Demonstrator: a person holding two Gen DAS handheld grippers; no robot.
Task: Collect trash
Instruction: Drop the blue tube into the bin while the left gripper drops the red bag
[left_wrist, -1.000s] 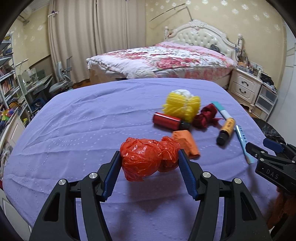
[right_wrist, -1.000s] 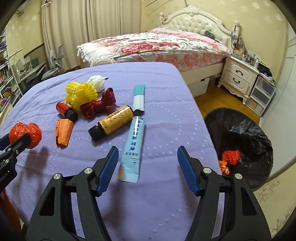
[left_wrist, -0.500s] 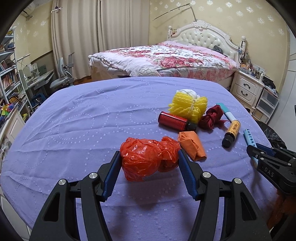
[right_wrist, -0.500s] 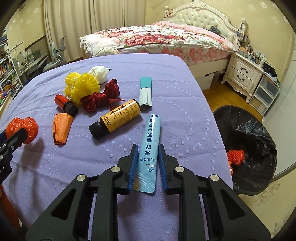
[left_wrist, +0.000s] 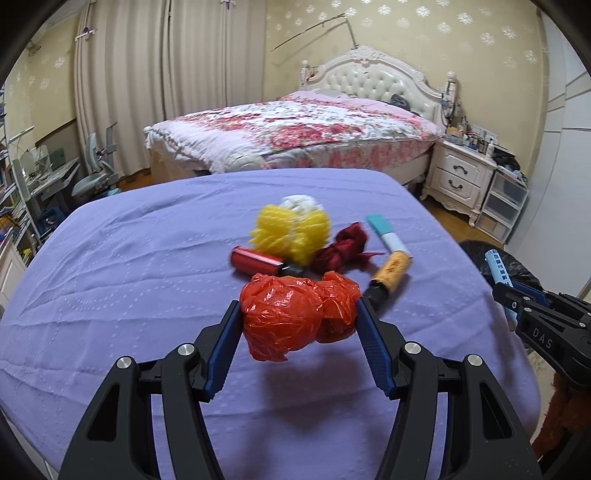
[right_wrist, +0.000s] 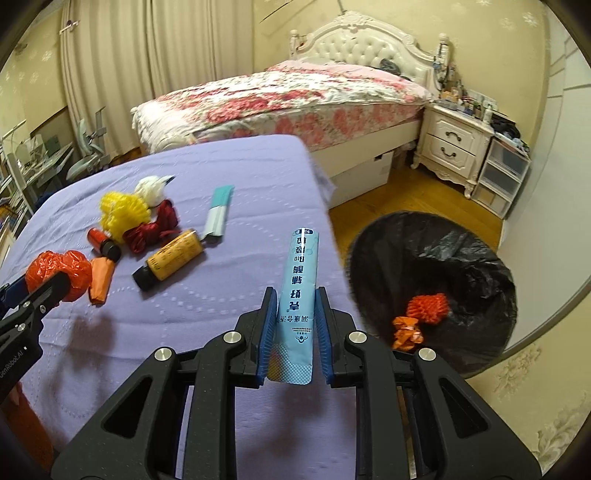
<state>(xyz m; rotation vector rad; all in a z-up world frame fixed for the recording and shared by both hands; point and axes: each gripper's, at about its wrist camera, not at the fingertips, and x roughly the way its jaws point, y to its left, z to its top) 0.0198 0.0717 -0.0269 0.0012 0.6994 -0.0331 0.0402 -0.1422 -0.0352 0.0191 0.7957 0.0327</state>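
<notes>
Both grippers now loaded: right gripper (right_wrist: 295, 325) just clamped sachet (right_wrist: 301, 280), lifted; left gripper (left_wrist: 299, 325) grips red bag (left_wrist: 295, 314). Bin (right_wrist: 436, 258) next, I judge.

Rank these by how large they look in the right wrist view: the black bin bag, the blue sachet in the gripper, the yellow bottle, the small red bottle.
1. Black bin bag
2. Blue sachet, though nearness to the camera enlarges it
3. Yellow bottle
4. Small red bottle
</notes>
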